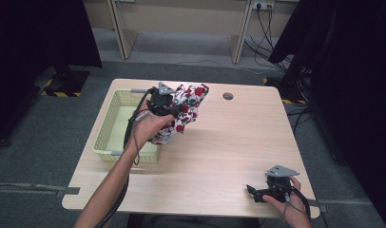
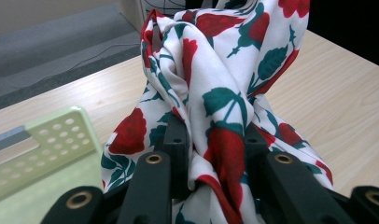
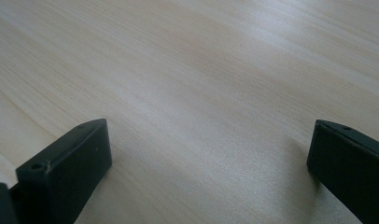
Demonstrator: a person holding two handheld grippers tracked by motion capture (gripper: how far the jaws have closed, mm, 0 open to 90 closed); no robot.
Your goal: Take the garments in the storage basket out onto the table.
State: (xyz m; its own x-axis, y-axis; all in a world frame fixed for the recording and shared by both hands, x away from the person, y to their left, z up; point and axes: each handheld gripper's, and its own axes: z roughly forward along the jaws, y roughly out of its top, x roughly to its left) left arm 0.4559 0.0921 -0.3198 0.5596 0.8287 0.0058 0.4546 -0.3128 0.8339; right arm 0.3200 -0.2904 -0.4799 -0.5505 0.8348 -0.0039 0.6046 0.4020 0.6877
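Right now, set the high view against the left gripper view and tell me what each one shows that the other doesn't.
High view alone: the whole pale wooden table, the full pale yellow perforated plastic basket at its left edge, the person's forearms, and the right gripper resting open near the front right corner.

Left gripper view alone: the left gripper close up, its black jaws pinching a bunched fold.

Both: the white cloth with red flowers and green leaves, held up by the left gripper beside the basket, over the table.
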